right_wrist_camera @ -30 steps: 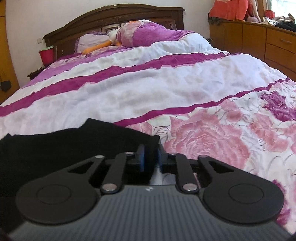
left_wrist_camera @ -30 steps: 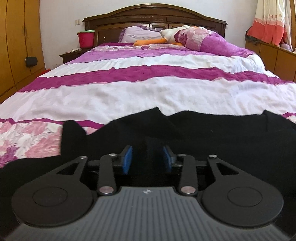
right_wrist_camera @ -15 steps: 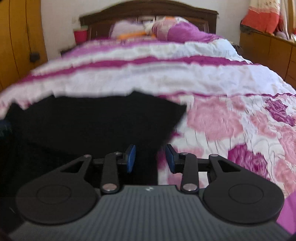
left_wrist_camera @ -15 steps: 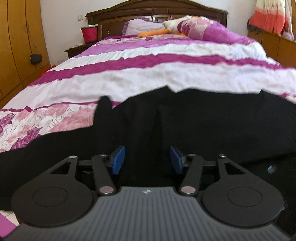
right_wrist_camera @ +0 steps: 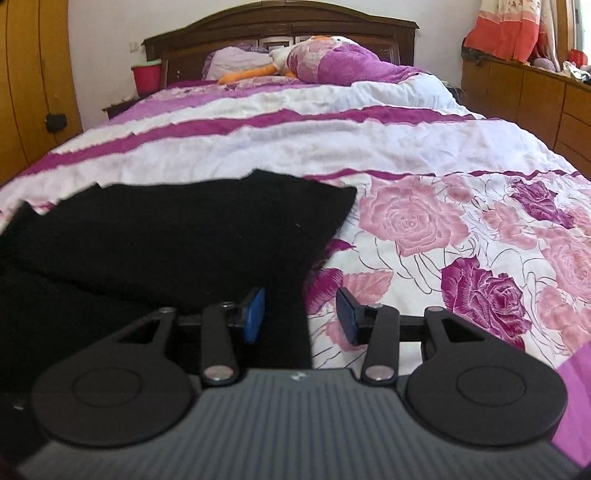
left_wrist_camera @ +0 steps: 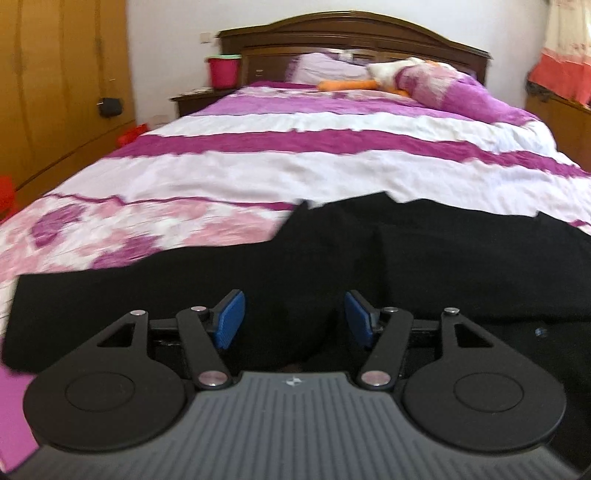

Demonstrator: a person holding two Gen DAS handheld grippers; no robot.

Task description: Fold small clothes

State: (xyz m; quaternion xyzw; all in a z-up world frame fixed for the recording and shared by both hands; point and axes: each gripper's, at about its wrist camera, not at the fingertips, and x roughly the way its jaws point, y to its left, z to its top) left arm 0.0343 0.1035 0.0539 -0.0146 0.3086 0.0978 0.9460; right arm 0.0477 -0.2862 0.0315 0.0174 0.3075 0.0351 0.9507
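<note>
My left gripper (left_wrist_camera: 291,317) sits at bottom centre of the left wrist view, jaws opening, blue pads (left_wrist_camera: 229,318) clear of the black garment (left_wrist_camera: 424,266) that lies under and between them; nothing gripped. My right gripper (right_wrist_camera: 301,315) is at bottom centre of its view, jaws also opening, the garment (right_wrist_camera: 177,240) edge running between the pads but not pinched. Surface is a bed with a quilt (left_wrist_camera: 295,173) in white and magenta bands, rose print (right_wrist_camera: 480,295) lower right in the right view. Dark wooden headboard (left_wrist_camera: 351,40) at top centre, red bucket (left_wrist_camera: 223,72) on a nightstand at upper left, wooden wardrobe (left_wrist_camera: 55,92) along the left edge, low cabinets (right_wrist_camera: 535,99) at right, orange-red curtain (right_wrist_camera: 506,29) upper right. Garment is plain black, lying mostly flat across the near end of the bed, one fold crease visible, corners irregular. No readable writing; only a small logo on each gripper body.
</note>
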